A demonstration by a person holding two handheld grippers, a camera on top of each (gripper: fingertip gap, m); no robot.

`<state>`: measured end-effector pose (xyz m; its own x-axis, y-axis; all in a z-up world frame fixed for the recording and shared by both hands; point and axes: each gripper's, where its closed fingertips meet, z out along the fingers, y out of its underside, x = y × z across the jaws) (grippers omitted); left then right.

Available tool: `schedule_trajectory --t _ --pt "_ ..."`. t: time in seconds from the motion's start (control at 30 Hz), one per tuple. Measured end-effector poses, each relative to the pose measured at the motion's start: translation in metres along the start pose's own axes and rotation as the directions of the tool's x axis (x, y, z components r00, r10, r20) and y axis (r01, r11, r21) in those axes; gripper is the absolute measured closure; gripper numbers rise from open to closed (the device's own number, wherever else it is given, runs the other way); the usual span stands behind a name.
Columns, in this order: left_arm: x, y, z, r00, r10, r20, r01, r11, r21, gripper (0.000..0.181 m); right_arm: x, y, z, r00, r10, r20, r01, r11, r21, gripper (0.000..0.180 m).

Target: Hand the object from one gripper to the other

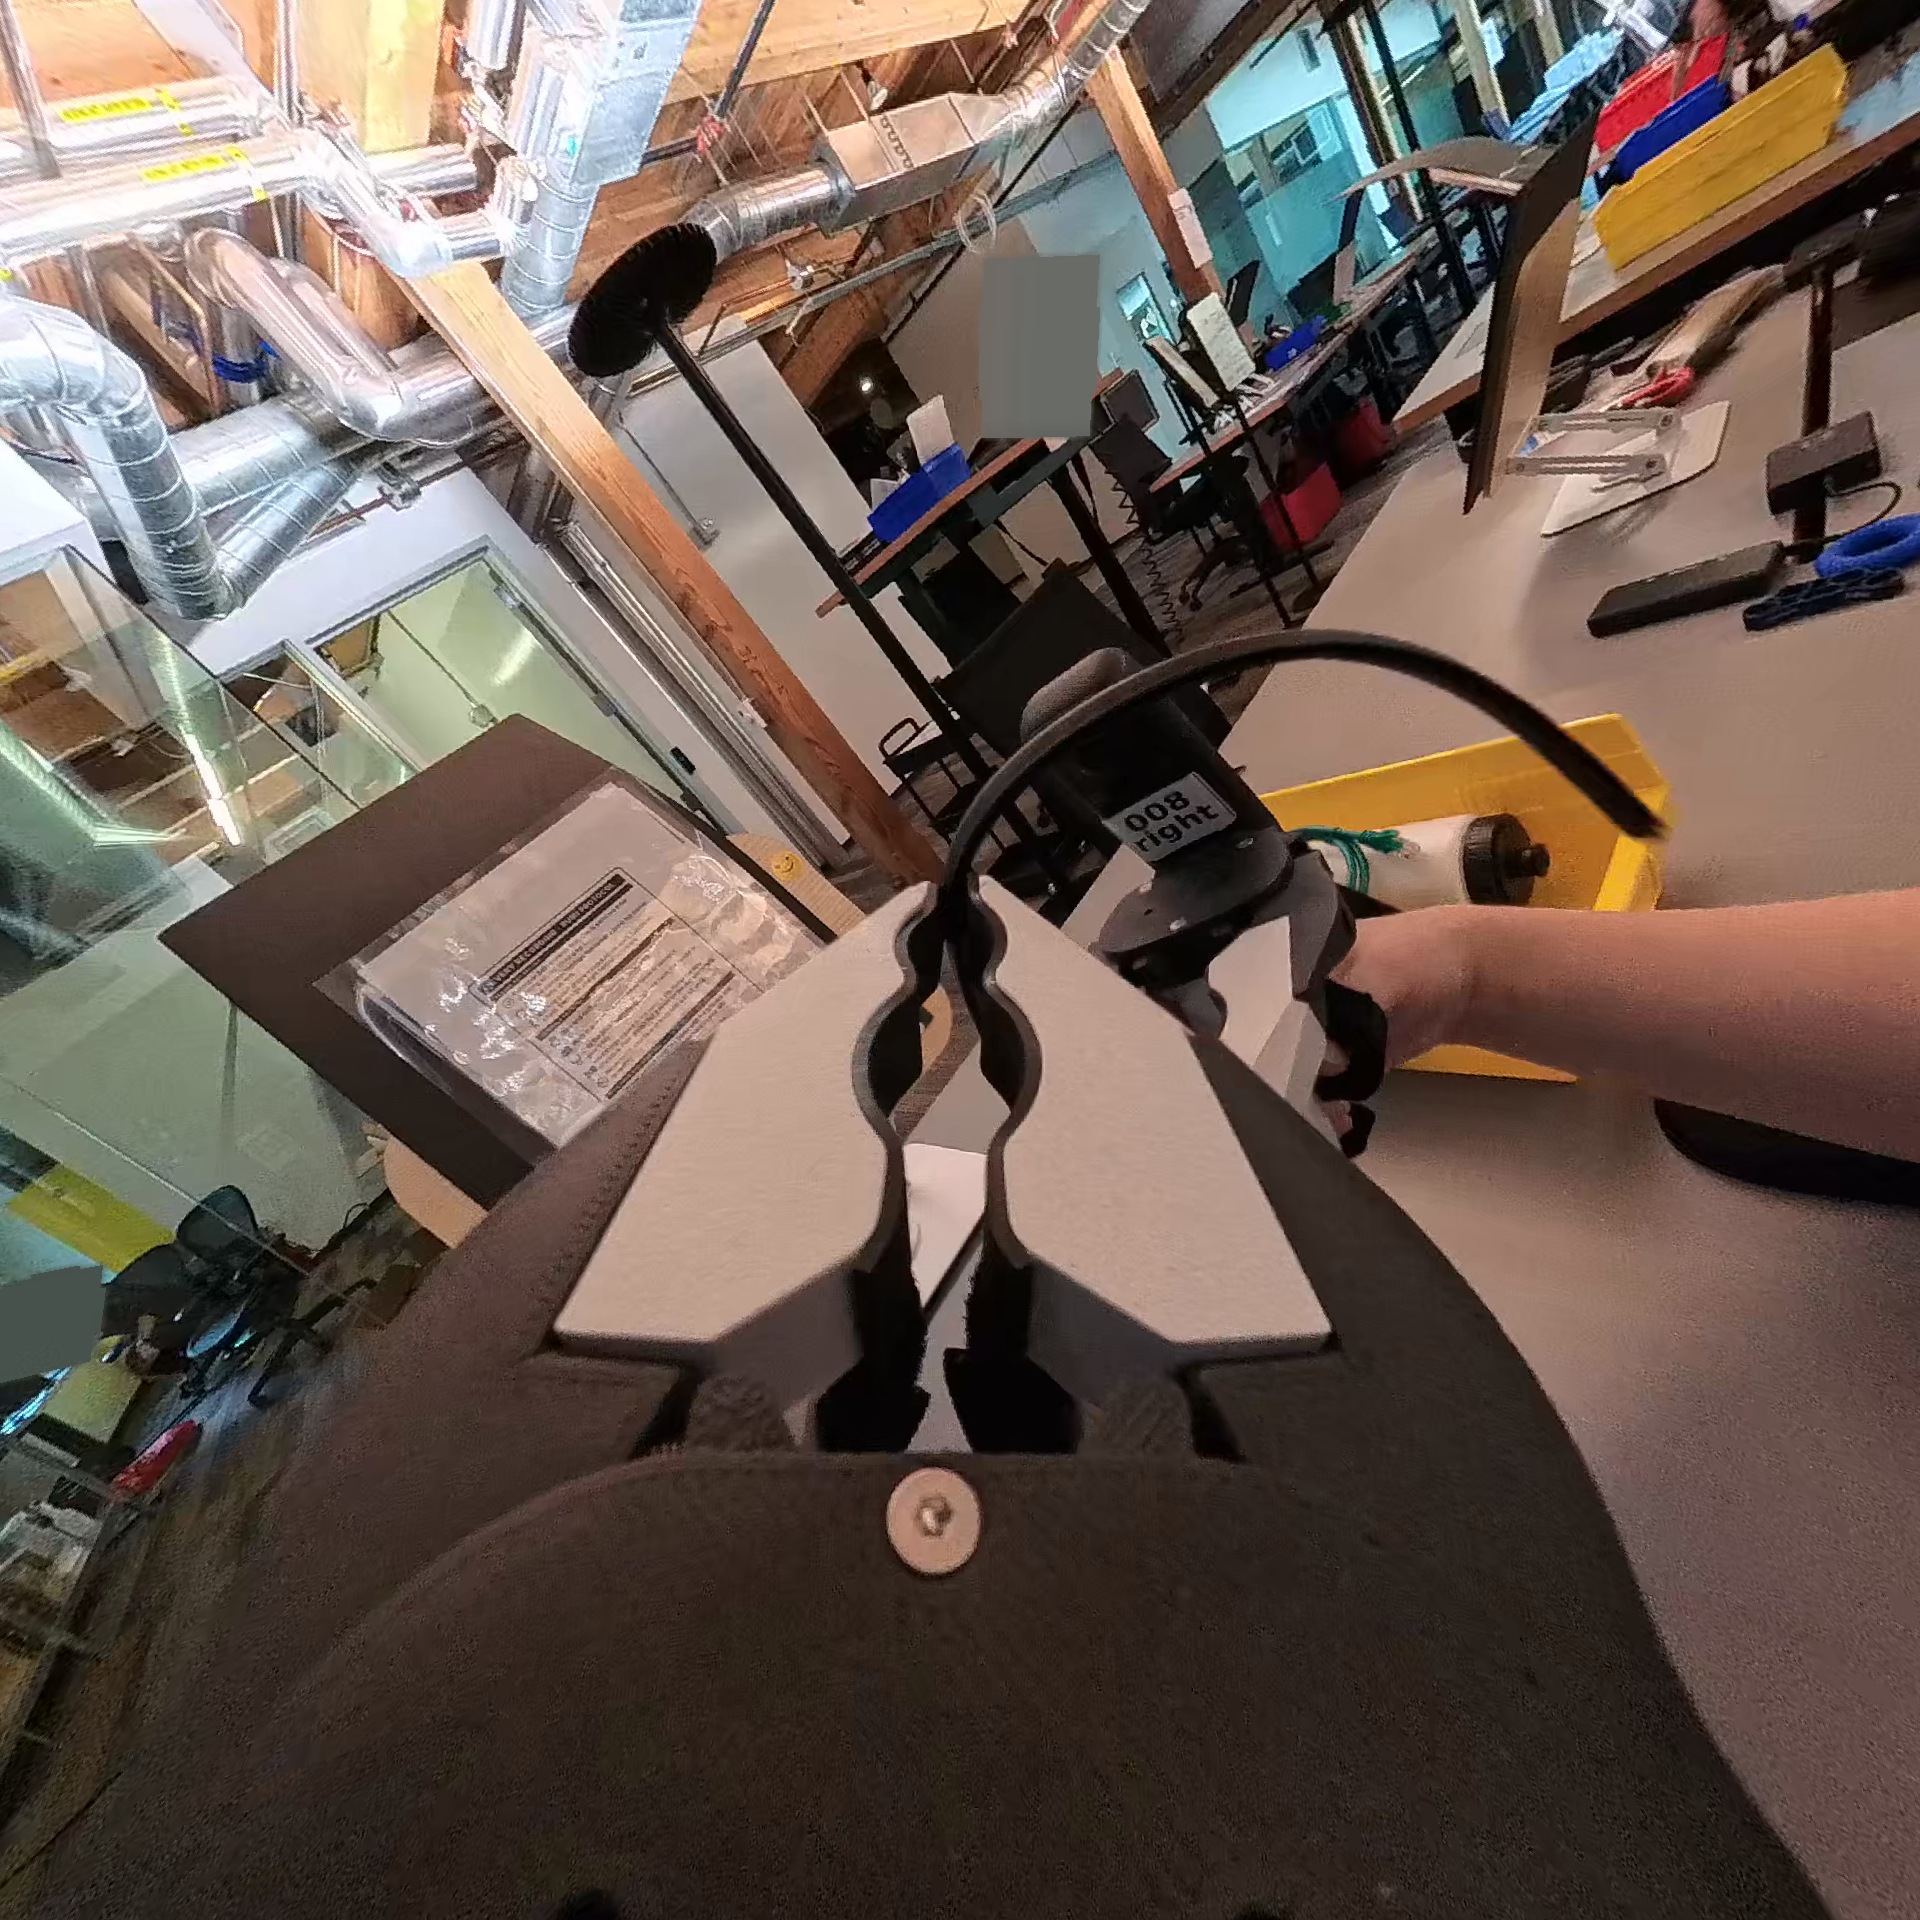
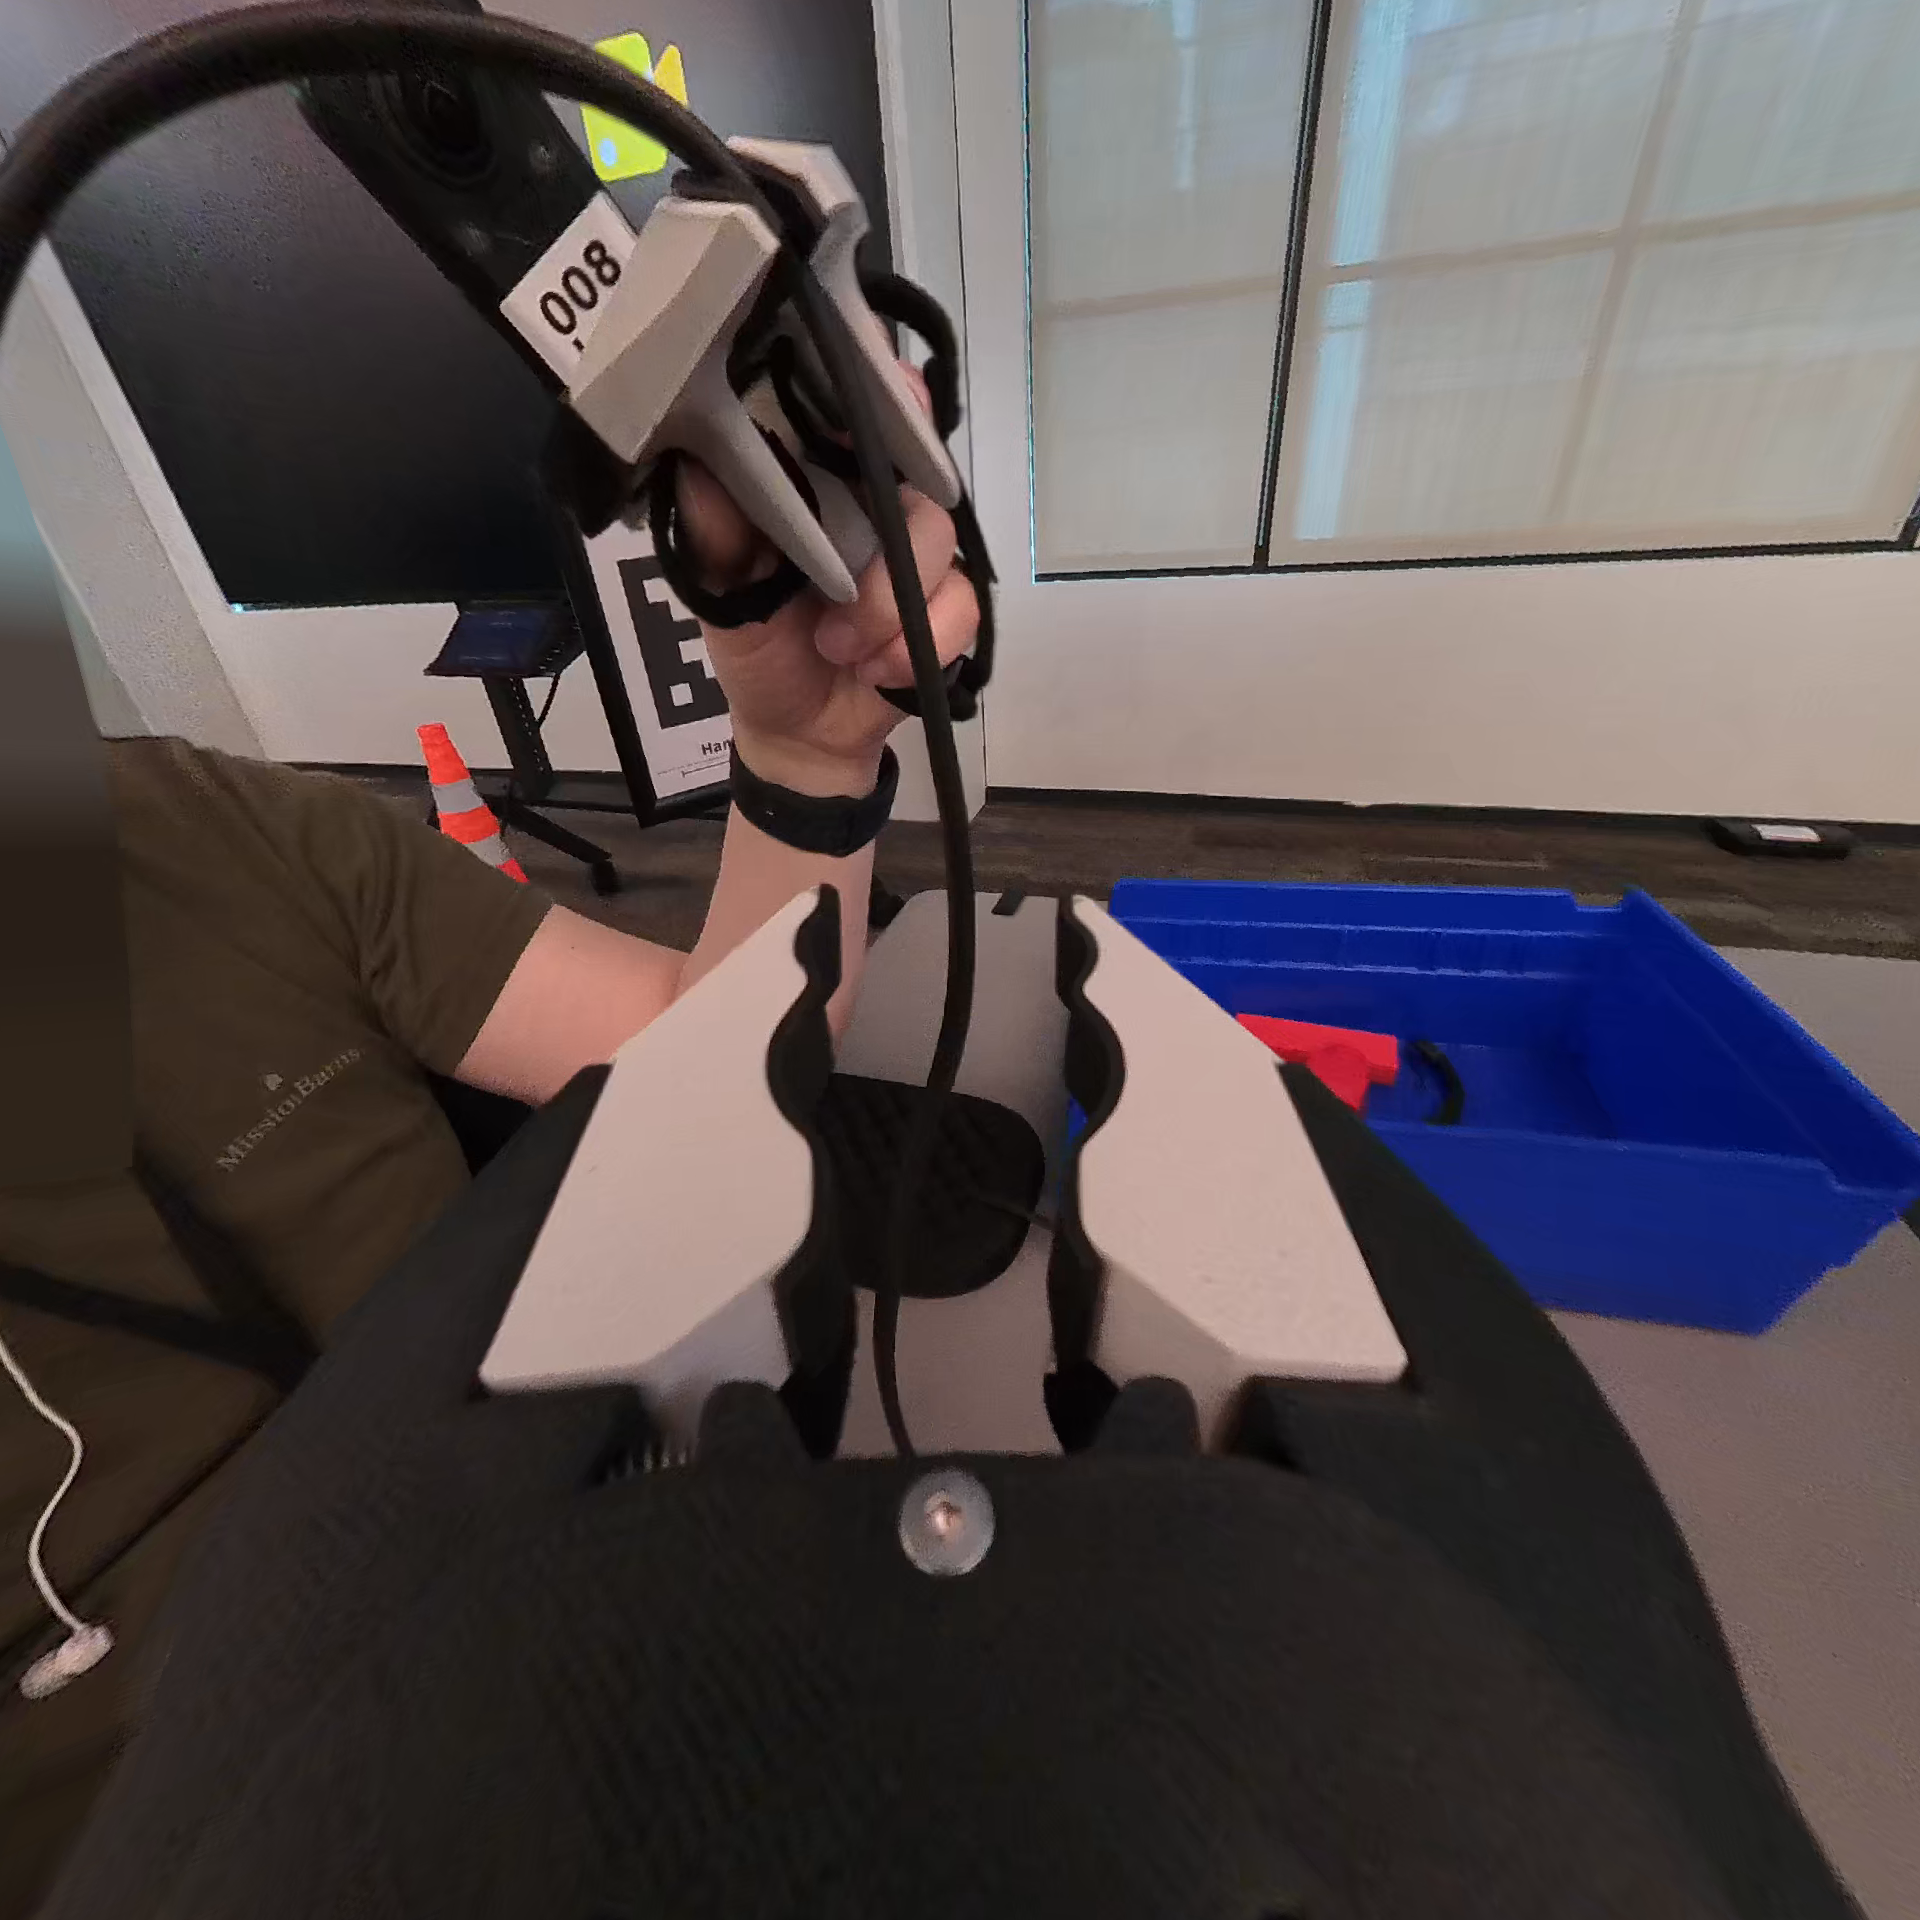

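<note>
Handover pending: left tool [image 1: 951,940], frame centre, is clamping the cable [image 1: 1351,675]; right tool [image 2: 940,971] is gaping empty around it and must close next.

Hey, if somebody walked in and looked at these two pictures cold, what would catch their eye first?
Probably the black cable, pinched at the tips of the left gripper and arching up and over to the right. In the right wrist view the same cable hangs down between the fingers of the open right gripper, not yet gripped. Next, the bright bins: a blue one at right on the table there, and a yellow one behind the right gripper in the left view.
</note>
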<state>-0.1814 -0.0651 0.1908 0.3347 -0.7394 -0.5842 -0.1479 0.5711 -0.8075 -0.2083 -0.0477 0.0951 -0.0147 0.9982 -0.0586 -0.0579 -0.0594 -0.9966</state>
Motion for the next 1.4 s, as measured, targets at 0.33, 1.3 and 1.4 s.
schedule_trajectory --t 0.33,1.3,1.4 --pt "0.008 0.005 0.006 0.998 -0.047 -0.052 0.047 0.999 0.000 0.178 0.007 -0.002 -0.002 0.994 -0.060 -0.093 0.054 0.996 -0.067 0.176" --pt "0.071 0.042 0.055 0.701 -0.584 -0.409 0.537 0.810 -0.236 0.178 -0.030 -0.089 -0.075 0.911 -0.290 -0.293 0.332 0.937 0.105 0.176" --pt "0.069 0.046 0.054 0.733 -0.555 -0.393 0.499 0.831 -0.243 0.179 -0.031 -0.087 -0.075 0.915 -0.292 -0.279 0.330 0.938 0.104 0.176"
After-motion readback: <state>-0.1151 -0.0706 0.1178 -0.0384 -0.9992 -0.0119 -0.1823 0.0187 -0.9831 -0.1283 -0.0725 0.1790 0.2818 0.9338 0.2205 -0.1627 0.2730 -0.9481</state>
